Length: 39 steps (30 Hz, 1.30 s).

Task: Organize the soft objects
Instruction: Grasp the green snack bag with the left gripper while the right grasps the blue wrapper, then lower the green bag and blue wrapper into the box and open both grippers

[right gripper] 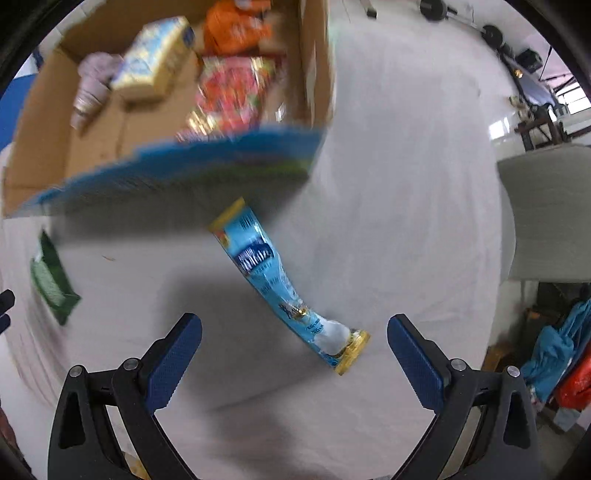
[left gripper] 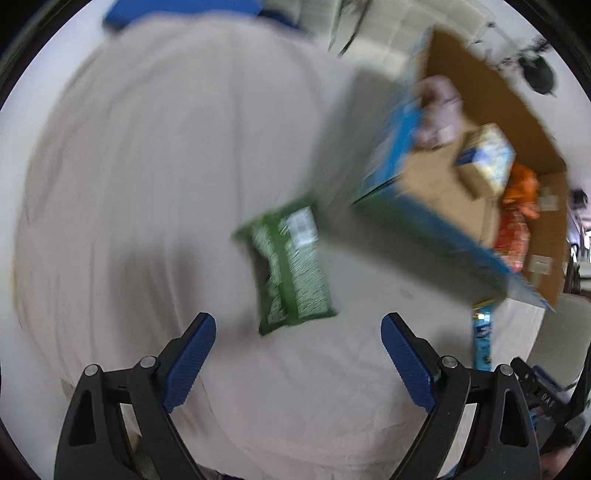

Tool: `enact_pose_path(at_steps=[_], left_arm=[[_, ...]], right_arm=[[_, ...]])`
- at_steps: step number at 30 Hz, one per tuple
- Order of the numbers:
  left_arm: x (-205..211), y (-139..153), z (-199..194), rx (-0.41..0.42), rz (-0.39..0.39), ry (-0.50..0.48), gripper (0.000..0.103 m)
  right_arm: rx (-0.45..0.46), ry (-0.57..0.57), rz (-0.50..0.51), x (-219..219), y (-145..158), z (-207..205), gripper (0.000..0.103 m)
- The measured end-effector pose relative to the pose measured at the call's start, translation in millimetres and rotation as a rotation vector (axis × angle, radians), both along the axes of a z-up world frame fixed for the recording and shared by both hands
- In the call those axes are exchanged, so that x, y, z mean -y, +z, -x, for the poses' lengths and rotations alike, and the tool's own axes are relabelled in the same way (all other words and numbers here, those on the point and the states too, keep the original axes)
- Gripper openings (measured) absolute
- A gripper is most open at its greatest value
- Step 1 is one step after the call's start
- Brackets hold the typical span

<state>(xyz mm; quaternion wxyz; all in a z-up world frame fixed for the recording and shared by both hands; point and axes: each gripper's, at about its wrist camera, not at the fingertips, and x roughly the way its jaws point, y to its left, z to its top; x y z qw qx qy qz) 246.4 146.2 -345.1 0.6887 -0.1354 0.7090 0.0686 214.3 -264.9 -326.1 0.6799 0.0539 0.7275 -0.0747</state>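
A green soft packet [left gripper: 288, 266] lies on the white cloth just ahead of my left gripper [left gripper: 299, 328], which is open and empty. It also shows at the left edge of the right wrist view [right gripper: 51, 284]. A long light-blue packet with yellow ends [right gripper: 284, 288] lies ahead of my right gripper [right gripper: 295, 332], which is open and empty. The same blue packet shows in the left wrist view [left gripper: 482, 339]. A cardboard box with a blue printed side [right gripper: 177, 170] stands beyond both packets [left gripper: 436, 225].
The box holds a pale pink item [right gripper: 92, 85], a yellow-blue pack [right gripper: 155, 59], a red patterned packet [right gripper: 229, 96] and an orange bag [right gripper: 236, 33]. The white cloth [right gripper: 406, 184] covers the table. A second white surface [right gripper: 550, 214] stands at right.
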Motion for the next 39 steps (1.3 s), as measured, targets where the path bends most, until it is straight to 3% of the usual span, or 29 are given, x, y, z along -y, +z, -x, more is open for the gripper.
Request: enact_pose_path(at_steps=[4,9,11,13,14,16,17,20,25,31,39], left_arm=[[-7,-40,-2,-0.077,0.036,0.054,0.092],[-2,-77,-18,-0.129,0.026,0.064,0.092],[3,-86,-26,-0.125,0.025,0.049,0.092],[9,-93,-32,-0.125,-0.002,0.018,0.089],[14,-95,-34,-0.115,-0.005,-0.003,0.083],[23,-100,-33,-0.124,-0.034,-0.043,0.059],[27,-102,-31,-0.130,-0.045,-0.061,0.055],[41,-99,-20,-0.101,-0.080,-0.103,0.048],[69,-92,19,-0.101,-0.045,-0.171,0.044],[113,-91,59,-0.110,0.001,-0.239,0.043],[172,-86,70,-0.075,-0.058,-0.349,0.043]], right_arm=[[-0.036,-0.018,-0.010,-1,-33,-1,0.102],[-0.063,-0.053,-0.017,2,-58,-3,0.100],[-0.061,-0.059,-0.017,4,-63,-2,0.088],[-0.081,-0.071,-0.030,6,-69,2,0.048],[-0.091,-0.077,-0.045,6,-72,3,0.044],[-0.099,-0.098,-0.067,6,-75,9,0.035],[-0.104,-0.111,-0.079,8,-75,12,0.031],[-0.150,-0.181,-0.195,7,-79,24,0.026],[-0.174,-0.212,-0.290,1,-81,36,0.025],[-0.215,-0.143,-0.196,-8,-95,40,0.027],[-0.170,-0.114,-0.082,-40,-100,62,0.022]])
